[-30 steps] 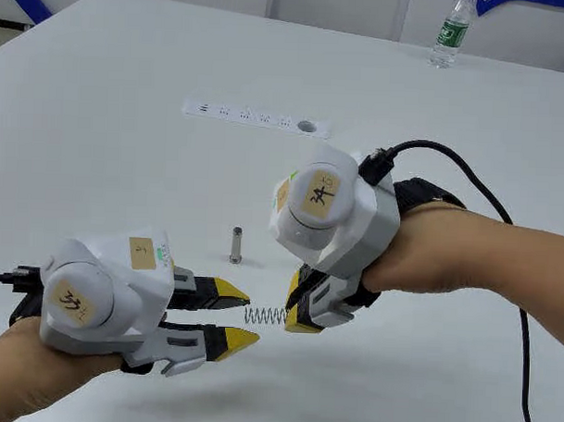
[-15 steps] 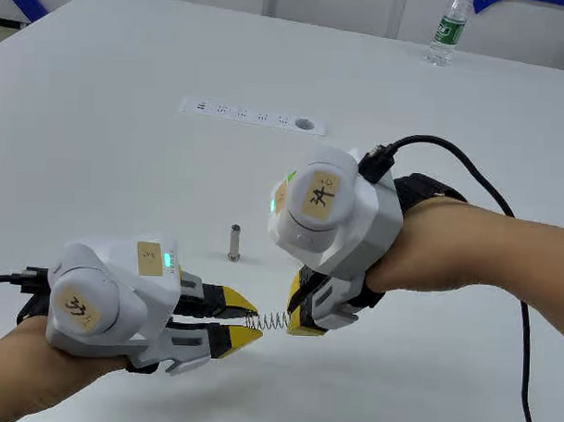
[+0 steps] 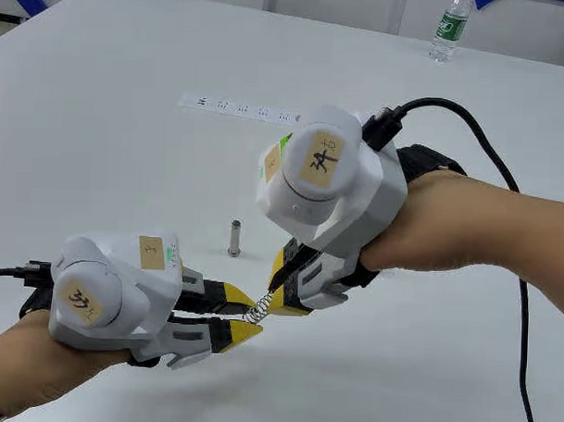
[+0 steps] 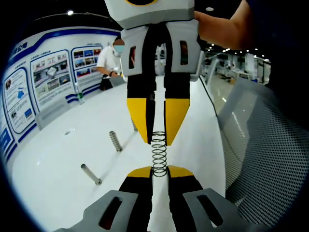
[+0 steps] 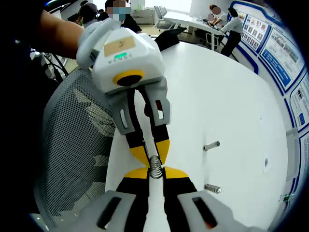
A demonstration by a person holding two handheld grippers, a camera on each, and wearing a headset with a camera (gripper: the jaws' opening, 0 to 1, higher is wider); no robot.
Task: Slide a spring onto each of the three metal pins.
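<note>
The spring point(image 4: 159, 153) is pinched at both ends. The fingers point(image 4: 176, 112) of the right gripper point(image 4: 157, 137) are pressed onto its far end, and the fingers point(image 4: 181, 172) of the left gripper point(image 4: 159, 170) are closed on its near end, so only a few coils are left bare between the yellow tips. It is held in the air above the tabletop point(image 3: 128, 122) with neither end free. This is judged to be a handover or a re-grip, made so that one end can be released and the bore lined up with a pin. In the head view a bare pin point(image 3: 234, 238) is seen upright at about 11 o'clock from the spring, apart from both grippers and within easy reach. In the right gripper view a loaded pin point(image 5: 212, 188), already wrapped in its own coil, is found at about 4 o'clock from the fingers, so at least one of the three is taken as done. Farther out, a power strip point(image 3: 239, 108) is laid at 12 o'clock and a bottle point(image 3: 446, 31) is stood at 1 o'clock near the far edge. A second ago the left fingers were spread and kept clear of the spring, which was held out long by the right fingers alone. Half a second ago they were brought around its free end. Now they are shut on it, and the two grippers are drawn almost tip to tip.
</note>
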